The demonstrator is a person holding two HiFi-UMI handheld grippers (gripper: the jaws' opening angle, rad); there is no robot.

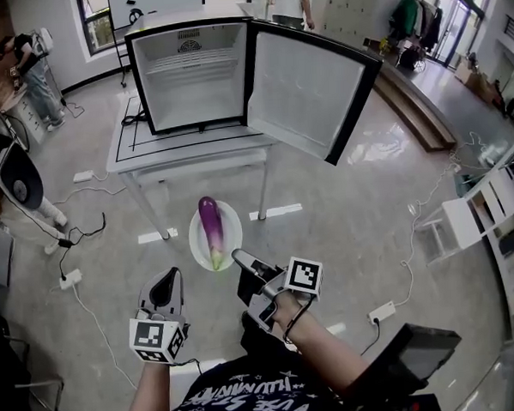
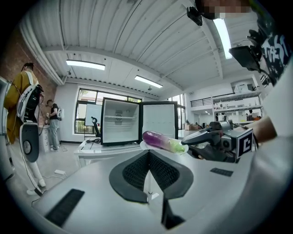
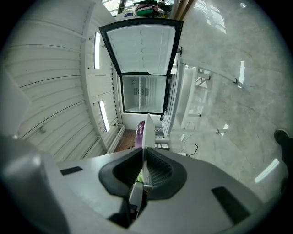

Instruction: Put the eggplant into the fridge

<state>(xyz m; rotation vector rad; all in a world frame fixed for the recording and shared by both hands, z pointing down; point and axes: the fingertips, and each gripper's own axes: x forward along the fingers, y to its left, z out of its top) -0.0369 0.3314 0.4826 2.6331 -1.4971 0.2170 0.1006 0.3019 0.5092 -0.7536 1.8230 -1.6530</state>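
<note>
Jaws of right gripper clamped on the rim of a white plate; eggplant lies on it, off the floor. Left gripper jaws together, empty. Mini fridge at 12 o'clock on tabletop, door open. Picked up; carry and placement likely still to do.

Black white-lettered T-shirt, grey left gripper

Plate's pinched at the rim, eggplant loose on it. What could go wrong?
The right gripper holds the plate by one edge only; it may tip and the eggplant could roll off. The left gripper is shut and apart, giving no support. The plate might clip the fridge frame.
</note>
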